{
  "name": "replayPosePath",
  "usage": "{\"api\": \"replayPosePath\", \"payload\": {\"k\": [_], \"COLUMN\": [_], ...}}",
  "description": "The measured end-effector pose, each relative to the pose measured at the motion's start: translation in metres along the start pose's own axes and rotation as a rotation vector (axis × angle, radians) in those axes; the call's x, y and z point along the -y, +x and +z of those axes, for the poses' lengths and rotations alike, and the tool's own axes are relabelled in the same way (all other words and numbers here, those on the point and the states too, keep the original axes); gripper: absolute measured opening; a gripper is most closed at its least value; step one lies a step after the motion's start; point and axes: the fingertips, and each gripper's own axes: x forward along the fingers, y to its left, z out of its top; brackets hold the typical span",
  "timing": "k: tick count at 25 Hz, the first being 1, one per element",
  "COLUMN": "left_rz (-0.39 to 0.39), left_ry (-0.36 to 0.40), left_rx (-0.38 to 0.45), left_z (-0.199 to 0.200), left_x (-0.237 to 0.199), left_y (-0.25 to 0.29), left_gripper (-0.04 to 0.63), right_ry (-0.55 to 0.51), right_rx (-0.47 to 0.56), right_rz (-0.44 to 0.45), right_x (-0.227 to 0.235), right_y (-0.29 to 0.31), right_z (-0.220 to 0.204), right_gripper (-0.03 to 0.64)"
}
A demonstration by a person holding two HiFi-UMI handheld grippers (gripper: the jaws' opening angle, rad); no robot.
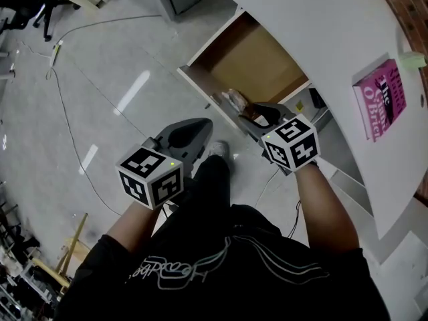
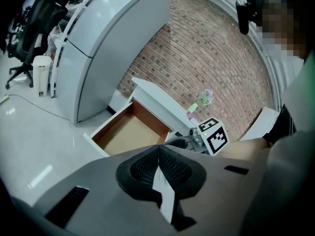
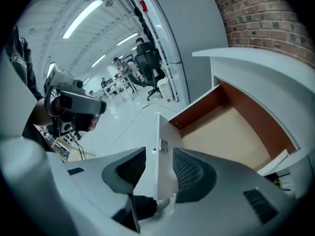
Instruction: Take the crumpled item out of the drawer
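The drawer (image 1: pixel 256 60) stands pulled out from under the white desk; its brown wooden bottom (image 3: pixel 231 128) looks bare in all three views. My right gripper (image 1: pixel 246 110) is at the drawer's front panel (image 3: pixel 158 173). Its jaws (image 3: pixel 158 152) are open and straddle that white panel's top edge. A small pale, crumpled-looking thing (image 1: pixel 233 99) shows at the front rim just ahead of this gripper; I cannot tell what it is. My left gripper (image 1: pixel 200 127) hangs above the floor, left of the drawer and apart from it. Its pads (image 2: pixel 158 150) meet with nothing between them.
A pink book (image 1: pixel 384 97) lies on the curved white desk top (image 1: pixel 321 25). Cables (image 1: pixel 70 116) run over the grey floor. A grey cabinet (image 2: pixel 103 43) and an office chair (image 2: pixel 25 31) stand to the left of the drawer. My leg and shoe (image 1: pixel 218 151) are between the grippers.
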Motion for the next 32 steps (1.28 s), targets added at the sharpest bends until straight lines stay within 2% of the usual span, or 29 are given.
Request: {"api": "replayPosePath", "payload": {"k": [10,14,22,27,32], "left_rz": [0.034,0.054,0.089,0.111,0.136], "left_ry": [-0.048,-0.066,-0.095,-0.106,-0.112], "left_rx": [0.005,0.006,0.008,0.026,0.033], "left_z": [-0.001,-0.001,-0.006,-0.007,-0.011], "left_x": [-0.047,-0.064,-0.090,-0.101,-0.108], "left_y": [0.012,0.013,0.014,0.009,0.007], "left_gripper": [0.021,0.021,0.022,0.021,0.021], "right_ry": [-0.023,-0.010,-0.050,-0.043,-0.042], "right_rx": [-0.262,-0.387,-0.564,-0.618,-0.654], "right_rz": [0.006,0.049,0.086,0.093,0.118], "right_x": [0.044,0.049,0.059,0.064,0.062], "right_y": [0.082,0.105,0.141,0.150,0.151], "right_z": [-0.020,-0.033,-0.050,-0.061,-0.067], "right_gripper": [0.207,0.209,0.209,0.187,0.118]}}
